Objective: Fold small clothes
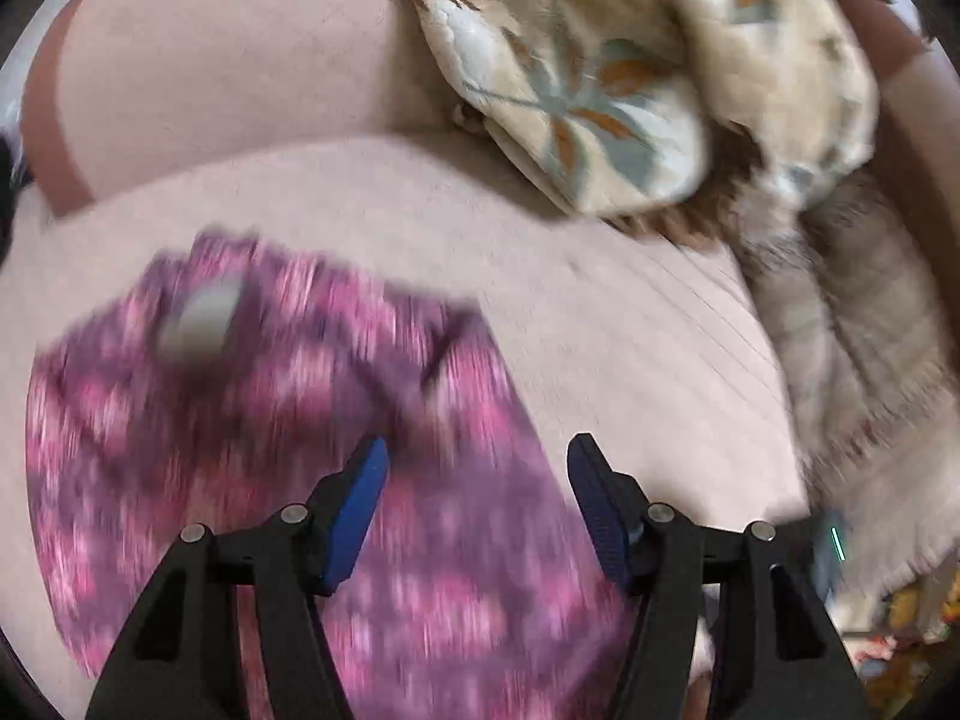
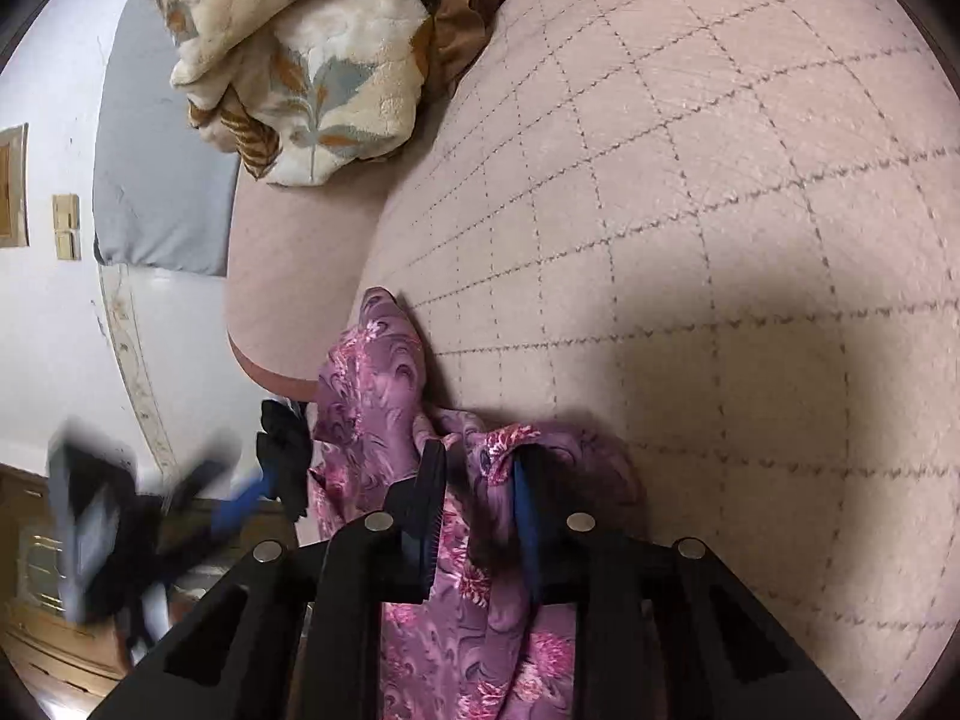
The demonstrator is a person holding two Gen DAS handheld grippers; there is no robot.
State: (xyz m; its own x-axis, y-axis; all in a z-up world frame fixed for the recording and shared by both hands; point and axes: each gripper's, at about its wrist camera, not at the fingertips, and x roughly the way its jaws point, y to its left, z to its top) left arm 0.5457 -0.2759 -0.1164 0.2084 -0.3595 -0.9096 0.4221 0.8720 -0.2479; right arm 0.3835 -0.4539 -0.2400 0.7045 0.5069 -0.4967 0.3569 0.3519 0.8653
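bed point(image 2: 720, 192): pink quilted | on it: purple floral garment point(image 2: 372, 384), cream leaf-print blanket point(image 2: 312, 72)

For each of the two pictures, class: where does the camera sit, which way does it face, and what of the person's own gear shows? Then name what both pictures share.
Left wrist view: sits on the left gripper, facing steeply down at the purple floral garment on the pink quilted bed cover; its open blue-padded fingers show, nothing between them.
Right wrist view: sits on the right gripper, looking along the bed; its fingers close on a fold of the garment, and the blurred left gripper shows at lower left.
Shared: the garment, the bed cover and the floral blanket.
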